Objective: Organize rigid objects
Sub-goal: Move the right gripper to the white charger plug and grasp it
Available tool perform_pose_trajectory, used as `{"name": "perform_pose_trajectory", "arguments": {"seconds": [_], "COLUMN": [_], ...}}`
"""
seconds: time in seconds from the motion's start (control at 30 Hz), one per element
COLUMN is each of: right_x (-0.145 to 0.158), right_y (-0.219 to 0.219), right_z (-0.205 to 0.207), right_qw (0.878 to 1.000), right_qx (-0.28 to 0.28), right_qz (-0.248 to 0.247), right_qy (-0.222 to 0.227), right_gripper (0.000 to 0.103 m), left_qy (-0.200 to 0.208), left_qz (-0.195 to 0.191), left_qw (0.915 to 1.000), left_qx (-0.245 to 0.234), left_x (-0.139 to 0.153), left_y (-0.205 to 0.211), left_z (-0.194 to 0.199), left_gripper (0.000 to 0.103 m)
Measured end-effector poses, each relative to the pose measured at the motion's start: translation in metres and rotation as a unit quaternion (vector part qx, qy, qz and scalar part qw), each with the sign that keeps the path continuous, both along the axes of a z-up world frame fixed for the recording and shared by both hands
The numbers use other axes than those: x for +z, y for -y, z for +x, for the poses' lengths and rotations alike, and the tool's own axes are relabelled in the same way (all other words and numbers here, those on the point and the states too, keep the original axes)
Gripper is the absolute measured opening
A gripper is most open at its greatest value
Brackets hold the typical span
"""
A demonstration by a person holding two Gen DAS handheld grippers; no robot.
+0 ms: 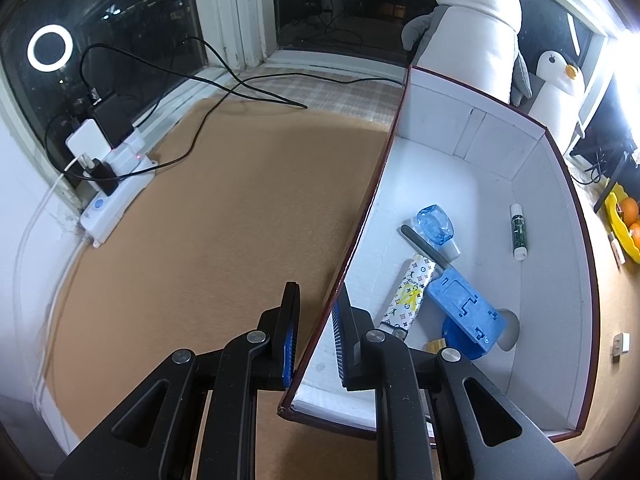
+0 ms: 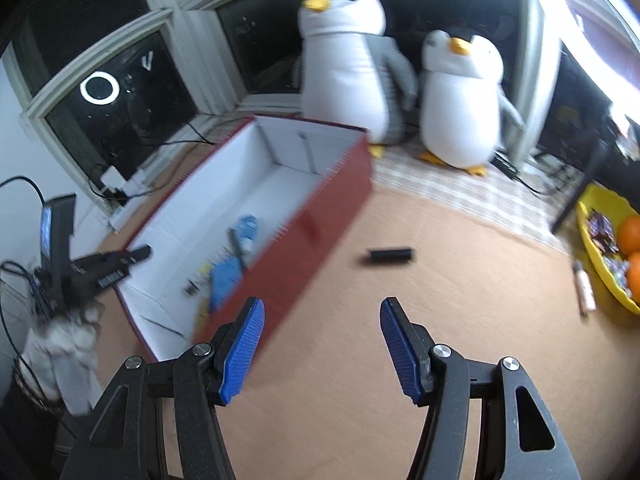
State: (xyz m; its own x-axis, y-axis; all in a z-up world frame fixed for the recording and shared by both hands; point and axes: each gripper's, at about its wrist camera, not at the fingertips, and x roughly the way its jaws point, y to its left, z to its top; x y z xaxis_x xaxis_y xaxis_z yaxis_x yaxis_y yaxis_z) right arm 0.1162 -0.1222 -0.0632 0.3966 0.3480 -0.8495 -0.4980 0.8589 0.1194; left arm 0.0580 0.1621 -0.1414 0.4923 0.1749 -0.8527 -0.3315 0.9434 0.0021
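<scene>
**Black cylinder ahead of our right tongs, lying crosswise**

Blue ribbed pads on our right gripper (image 2: 322,344) stand wide apart with nothing between them, low over the tan mat (image 2: 440,300). Straight out from them, slightly right of centre, lies the black cylinder (image 2: 391,256) alone on the mat, just beyond the red outer wall of the box (image 2: 320,216). Its long axis runs left to right across our line of approach, so we judge the jaws would want to turn so the pads meet its long sides.

Our left gripper (image 1: 316,328) straddles the box's near wall (image 1: 360,220), one pad outside and one inside; both stand close to the wall, and we cannot tell whether they pinch it. Inside the box lie a blue bottle (image 1: 437,226), a patterned tube (image 1: 410,290), a blue plastic bracket (image 1: 464,308) and a green stick (image 1: 519,230). The right hand is the nearer to the cylinder; the box opening lies to its left.
</scene>
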Motion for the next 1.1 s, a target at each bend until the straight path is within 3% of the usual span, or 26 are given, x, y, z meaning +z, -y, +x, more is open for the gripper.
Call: {"name": "perform_pose_trajectory", "arguments": {"seconds": [0.53, 1.1], "right_x": [-0.035, -0.081], "right_y": [0.138, 0.172], "right_z": [-0.015, -0.013], "right_qw": [0.994, 0.974], "right_qx": [-0.015, 0.044], "right_qz": [-0.11, -0.219], "right_qy": [-0.024, -0.041], "right_gripper": [0.056, 0.056], "left_qy": [-0.016, -0.034], "left_qz": [0.021, 0.031], "left_qw": [0.9996, 0.9988], "left_qx": [0.009, 0.019], "left_x": [-0.001, -0.007], "left_y": [0.006, 0.008], "left_z": [0.005, 0.013], "left_gripper": [0.017, 0.018]}}
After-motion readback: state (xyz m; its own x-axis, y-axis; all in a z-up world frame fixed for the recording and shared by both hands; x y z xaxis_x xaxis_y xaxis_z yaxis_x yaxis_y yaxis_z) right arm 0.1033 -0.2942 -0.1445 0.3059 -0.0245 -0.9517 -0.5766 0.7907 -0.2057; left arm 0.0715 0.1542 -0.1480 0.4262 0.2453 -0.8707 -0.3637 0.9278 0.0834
